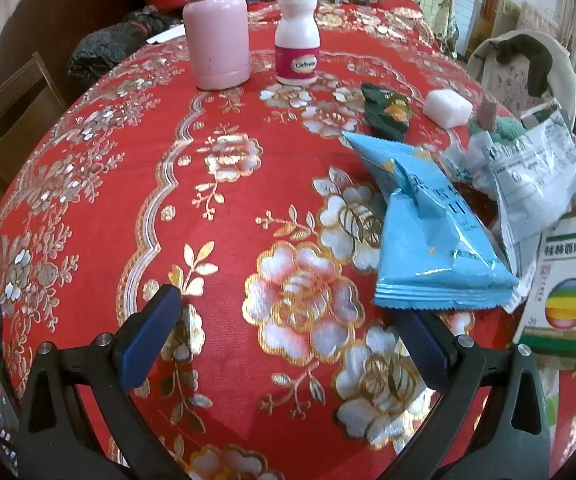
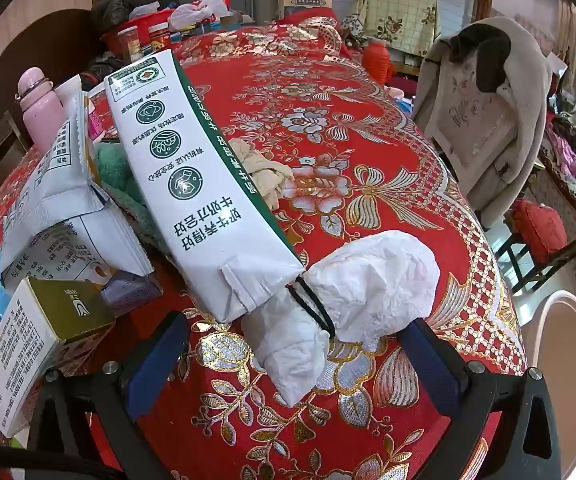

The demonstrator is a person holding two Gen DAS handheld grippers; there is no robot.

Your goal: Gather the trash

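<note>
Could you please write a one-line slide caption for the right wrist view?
Open right claw over a crumpled white tissue bundle, beside a milk carton on the red floral tablecloth.

On the tabletop (image 1: 100, 208) you can count two upright containers: one pink flask (image 1: 216, 36) and one white pill bottle (image 1: 297, 40). You have three snack wrappers: one blue packet (image 1: 427, 236), one white printed packet (image 1: 535, 176) and one dark green wrapper (image 1: 385, 114). Cartons number two: one tall white milk carton (image 2: 204, 196) and one small medicine box (image 1: 559, 292). You see one white block (image 1: 447, 108), one wad of white tissue (image 2: 351, 300) ringed by one black hair tie (image 2: 313, 306), one green cloth (image 2: 122, 188) and one cream rag (image 2: 266, 172). One coat (image 2: 483, 120) hangs beyond the tabletop.
</note>
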